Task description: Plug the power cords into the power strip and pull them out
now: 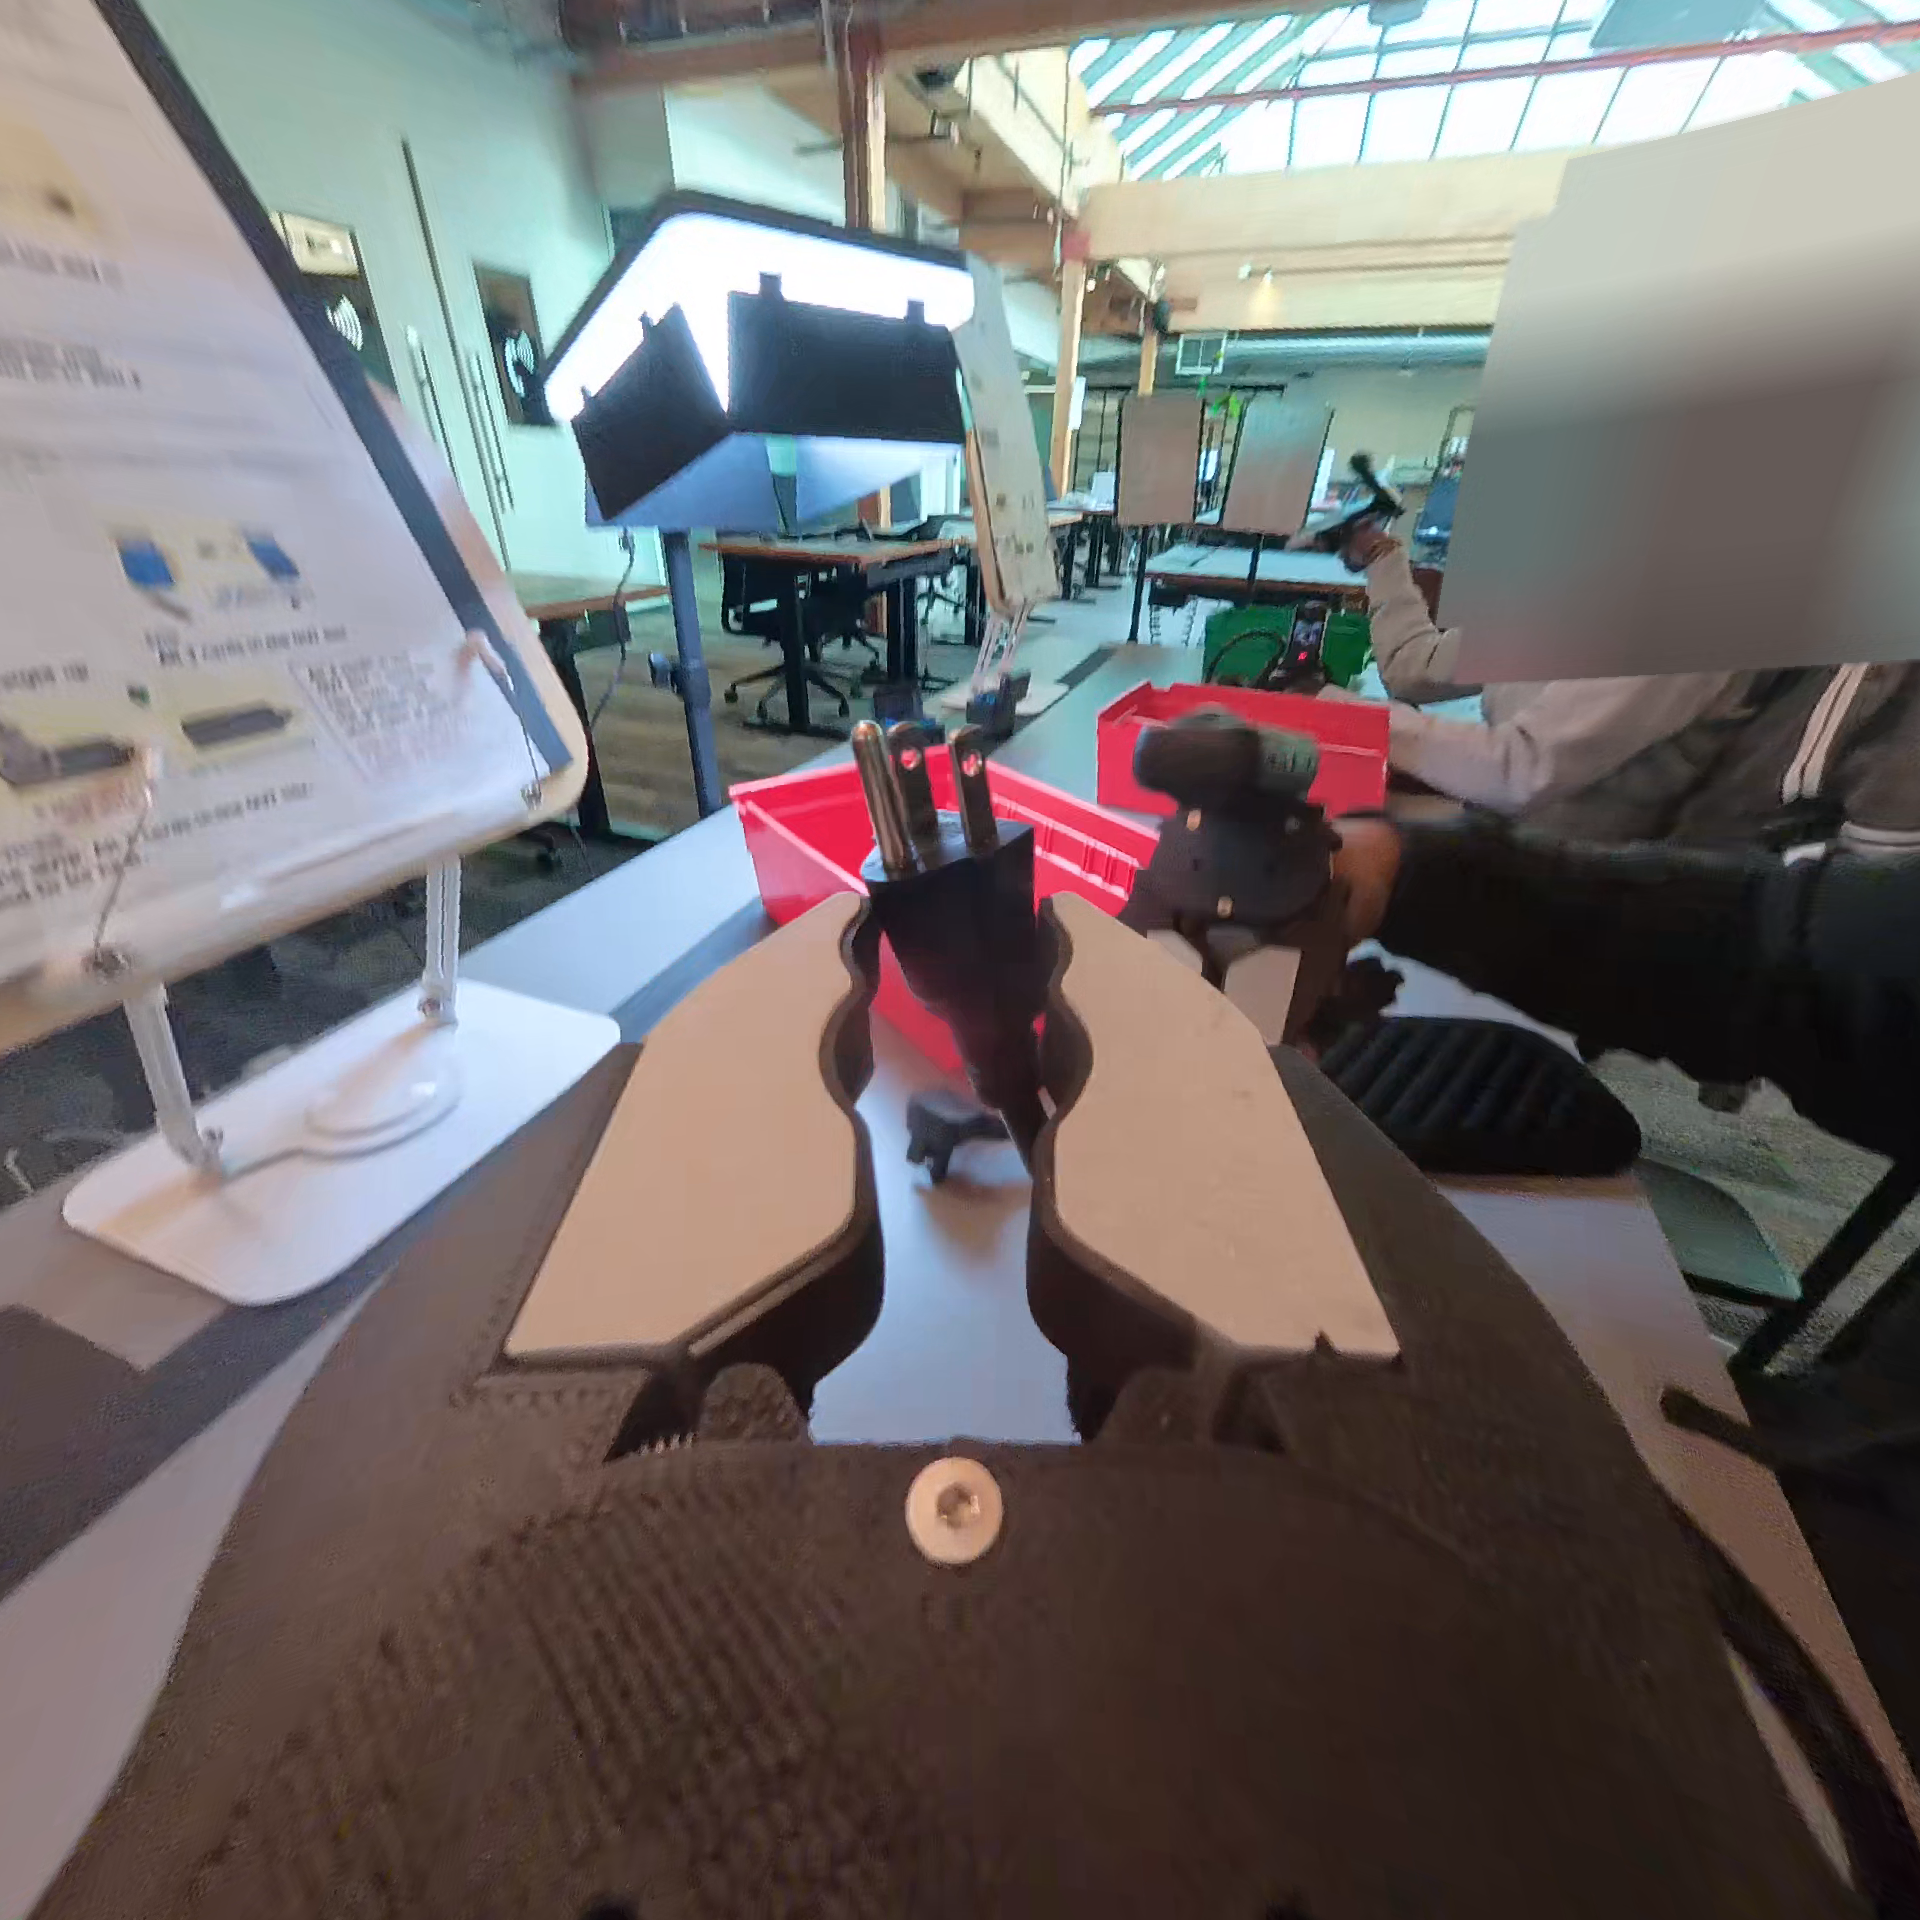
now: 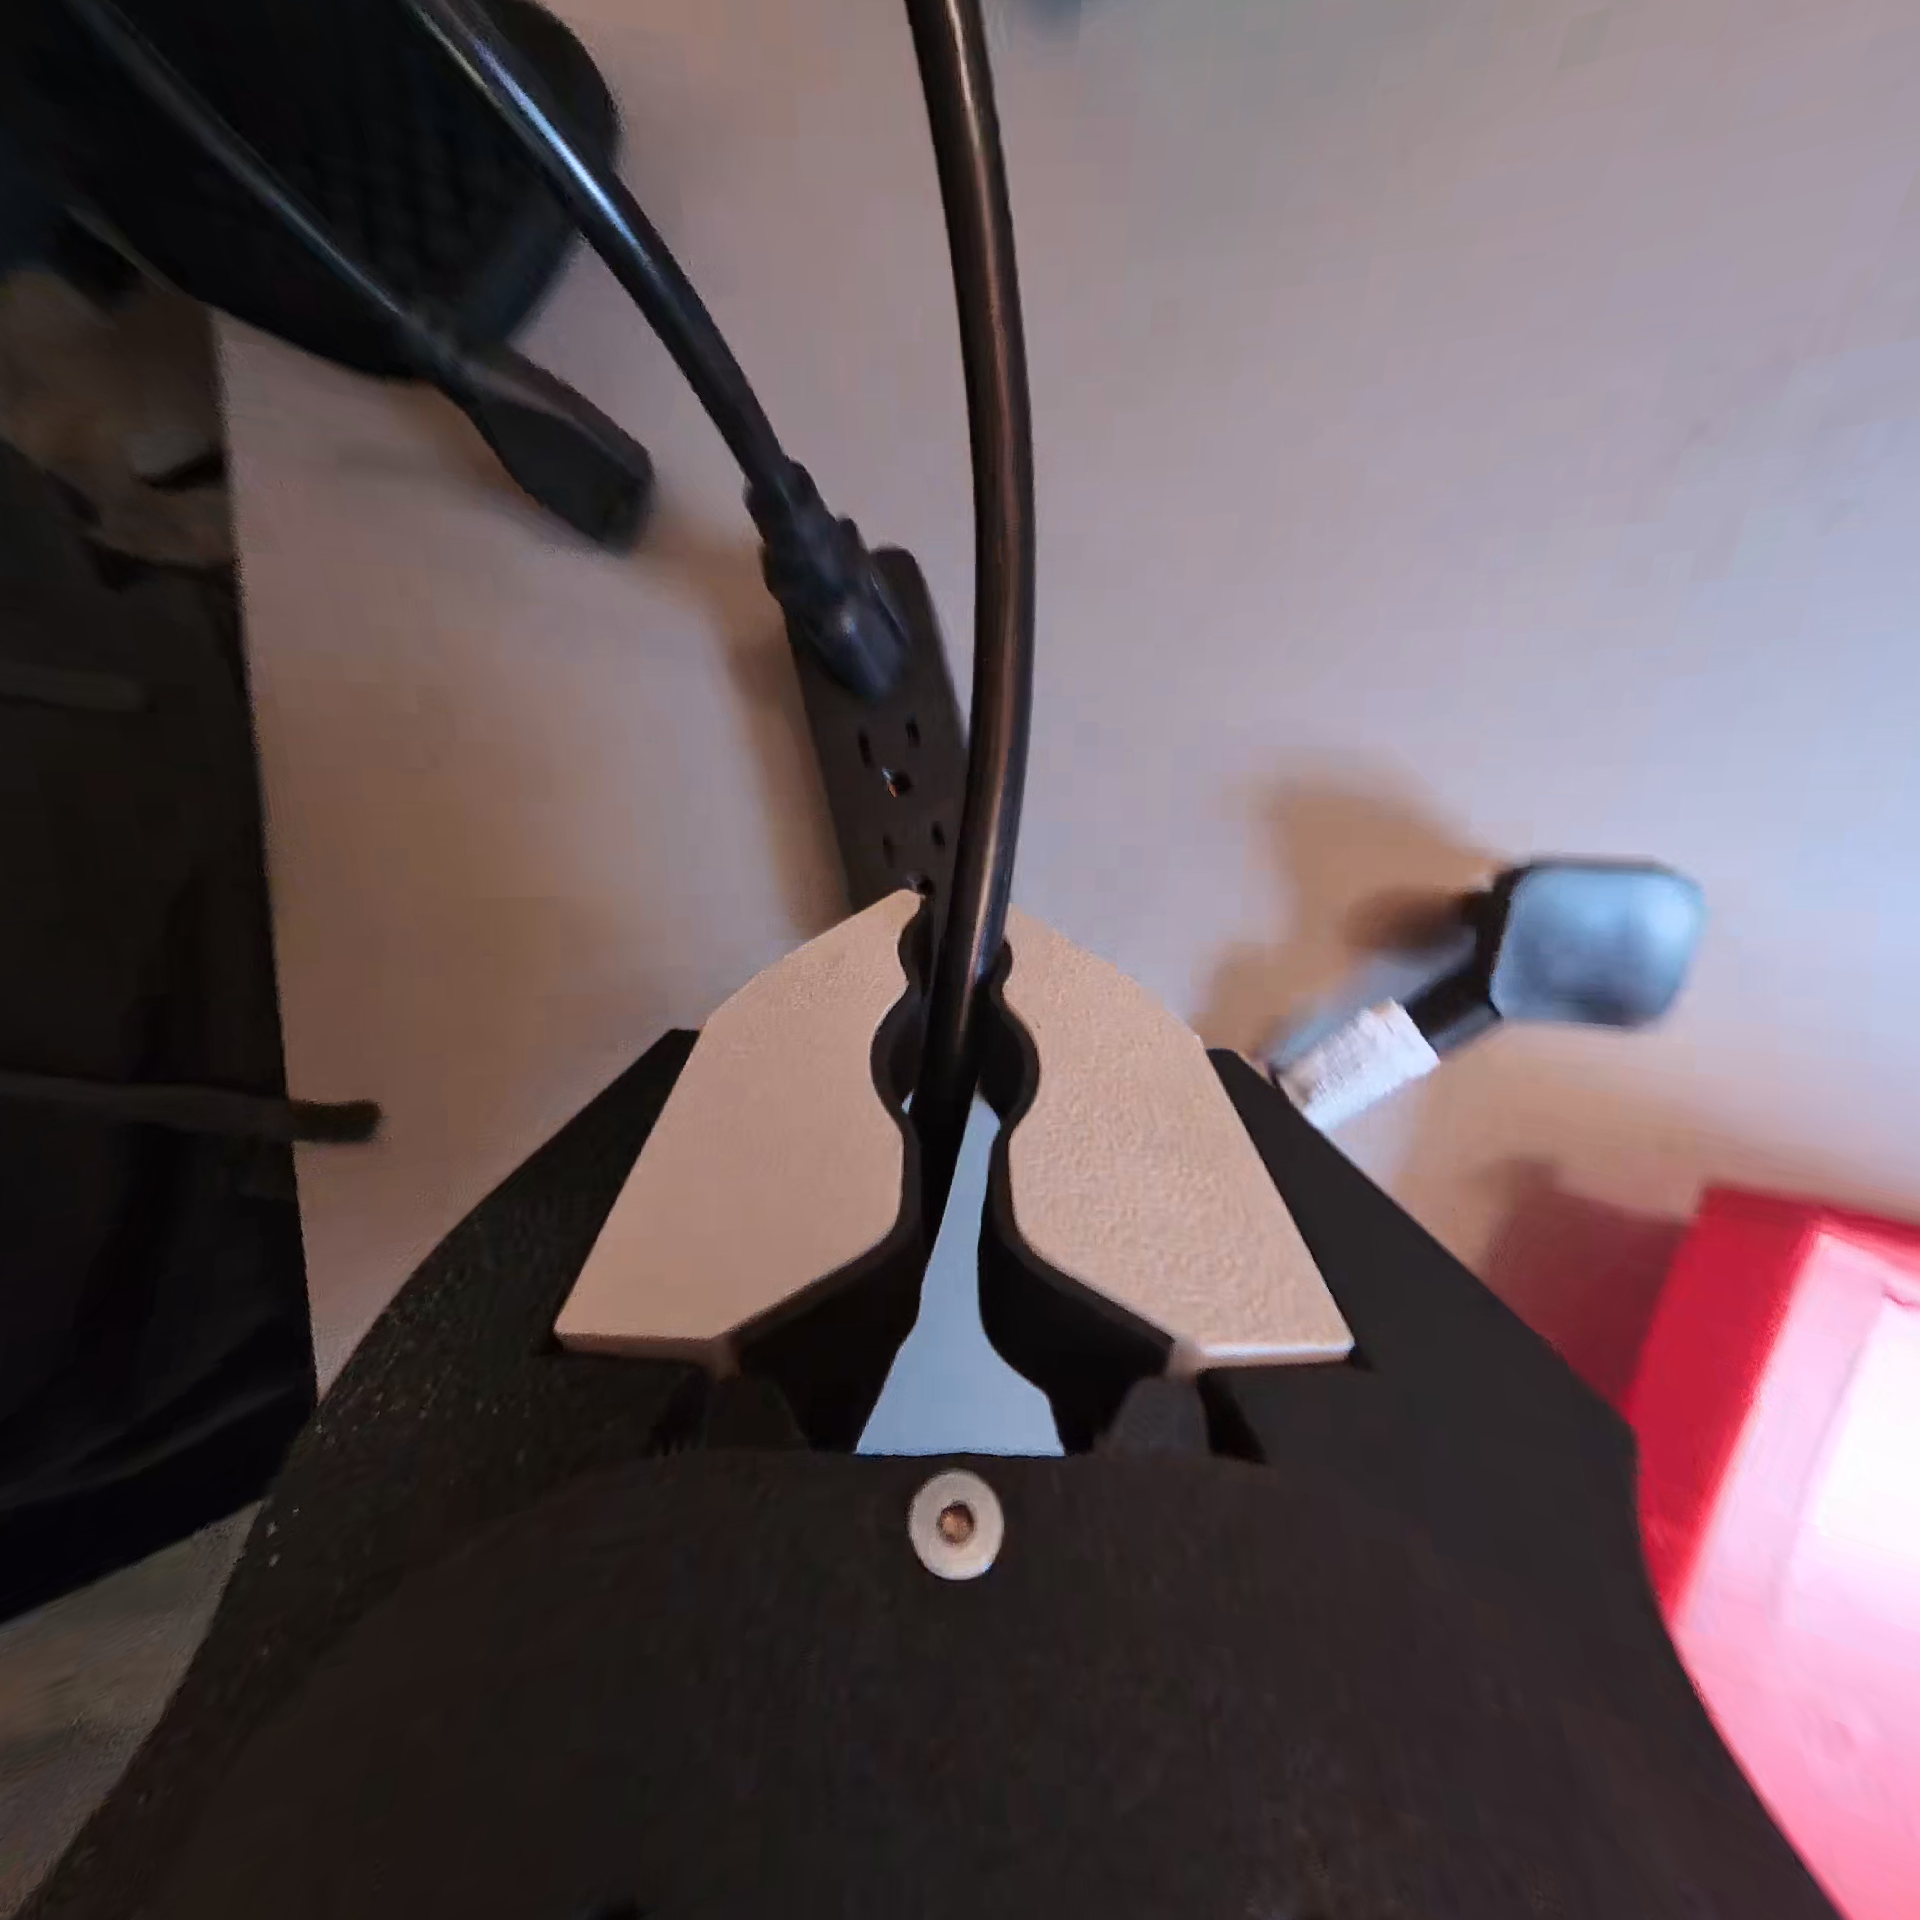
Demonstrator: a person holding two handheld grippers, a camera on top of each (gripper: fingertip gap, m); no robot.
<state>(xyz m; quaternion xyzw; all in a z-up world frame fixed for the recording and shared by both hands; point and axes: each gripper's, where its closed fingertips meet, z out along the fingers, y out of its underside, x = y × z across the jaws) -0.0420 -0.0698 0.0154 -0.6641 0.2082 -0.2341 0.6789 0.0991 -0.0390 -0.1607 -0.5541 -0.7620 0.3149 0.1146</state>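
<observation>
2 grippers grip: left gripper (image 1: 954, 935) clamps a 3-prong plug (image 1: 951, 883) mid-frame; right gripper (image 2: 958, 935) pinches a black cord (image 2: 992, 520) at center.

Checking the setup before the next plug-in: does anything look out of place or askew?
Nothing looks damaged. The left gripper holds a black plug with its prongs pointing up, away from the table. The right gripper pinches a black cord above the power strip.

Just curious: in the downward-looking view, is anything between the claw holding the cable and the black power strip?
Only the cable itself: in the right wrist view it runs from the claw across the strip.
</observation>
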